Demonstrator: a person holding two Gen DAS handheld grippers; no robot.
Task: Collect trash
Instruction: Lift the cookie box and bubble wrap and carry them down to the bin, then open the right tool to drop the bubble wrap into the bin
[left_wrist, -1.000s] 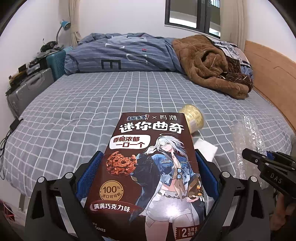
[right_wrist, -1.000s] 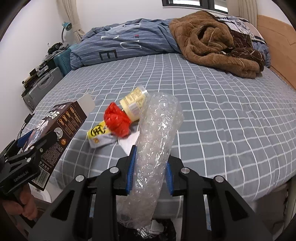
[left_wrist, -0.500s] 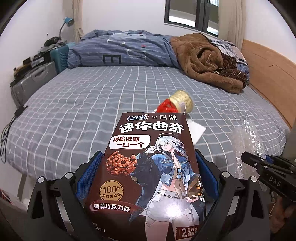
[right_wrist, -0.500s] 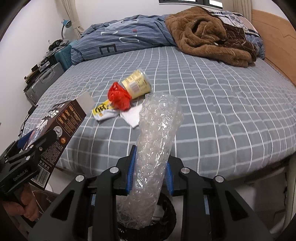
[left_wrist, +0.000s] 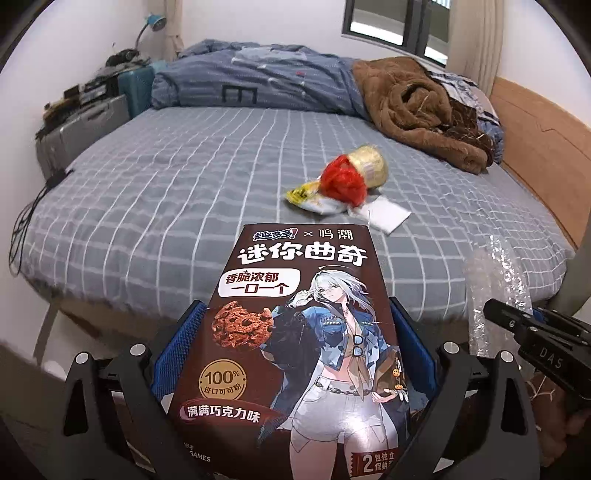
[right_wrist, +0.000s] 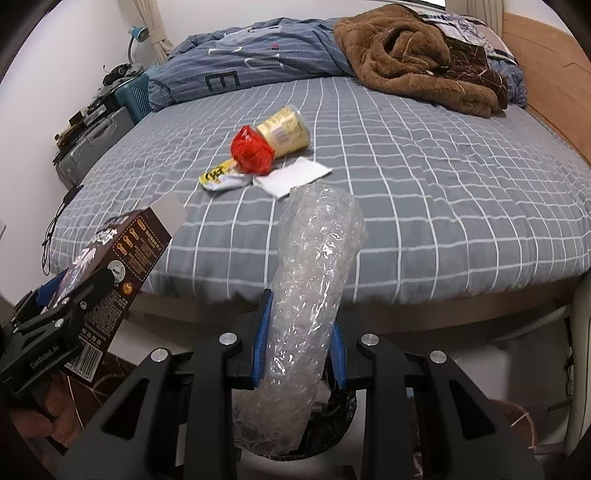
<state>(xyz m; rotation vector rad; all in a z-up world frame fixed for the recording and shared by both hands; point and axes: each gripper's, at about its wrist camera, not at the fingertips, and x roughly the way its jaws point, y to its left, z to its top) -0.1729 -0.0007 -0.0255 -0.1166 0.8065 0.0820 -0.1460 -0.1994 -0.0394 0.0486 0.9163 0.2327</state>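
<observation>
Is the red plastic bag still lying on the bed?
Yes, the crumpled red plastic bag lies on the grey checked bed sheet, touching the yellow cup and above the yellow wrapper.

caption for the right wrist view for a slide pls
Right gripper holding a bubble wrap roll over a trash bin, more litter left on the bed.

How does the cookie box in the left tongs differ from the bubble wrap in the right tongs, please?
The cookie box is opaque, dark brown and printed; the bubble wrap is clear and plain. The cookie box is flat-sided and rigid-looking, while the bubble wrap is a soft, crumpled roll. Both are clamped between blue pads, off the bed.
</observation>
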